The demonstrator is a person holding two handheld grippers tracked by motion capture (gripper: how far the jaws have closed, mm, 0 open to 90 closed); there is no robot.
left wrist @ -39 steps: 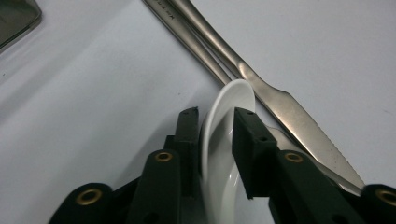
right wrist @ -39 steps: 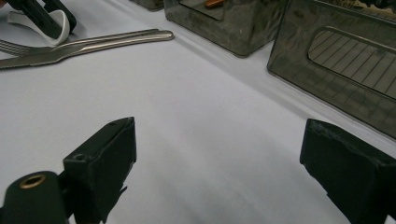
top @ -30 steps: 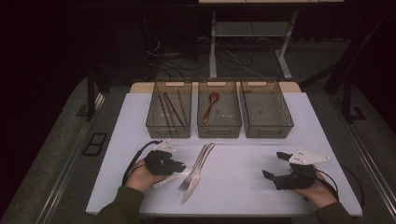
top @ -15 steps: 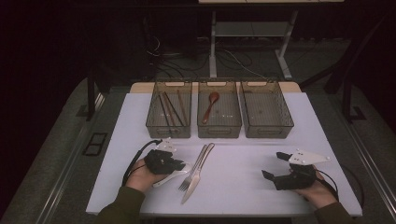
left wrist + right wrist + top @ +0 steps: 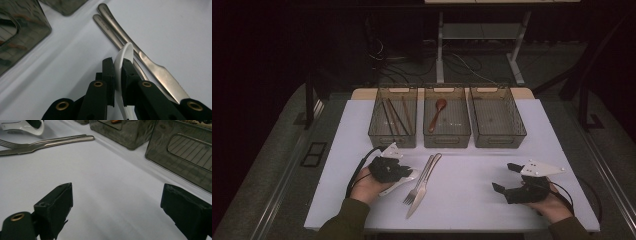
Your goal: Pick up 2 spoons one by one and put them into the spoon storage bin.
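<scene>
My left gripper point(image 5: 404, 173) lies low on the white table's front left, shut on a white spoon point(image 5: 398, 183). In the left gripper view the jaws point(image 5: 117, 62) pinch the spoon point(image 5: 125, 52) by its edge, its bowl end touching the metal cutlery. A metal fork point(image 5: 417, 184) and knife point(image 5: 425, 183) lie side by side just right of that gripper; the knife point(image 5: 152, 68) and fork handle point(image 5: 107, 30) run diagonally. My right gripper point(image 5: 504, 177) rests open at the front right, with bare table between its jaws point(image 5: 117, 200).
Three clear bins stand in a row at the table's back: the left bin point(image 5: 377, 132) holds dark chopsticks point(image 5: 393, 116), the middle bin point(image 5: 447, 140) a wooden spoon point(image 5: 438, 112), and the right bin point(image 5: 517, 132) looks empty. The white table point(image 5: 472, 165) ends near both hands.
</scene>
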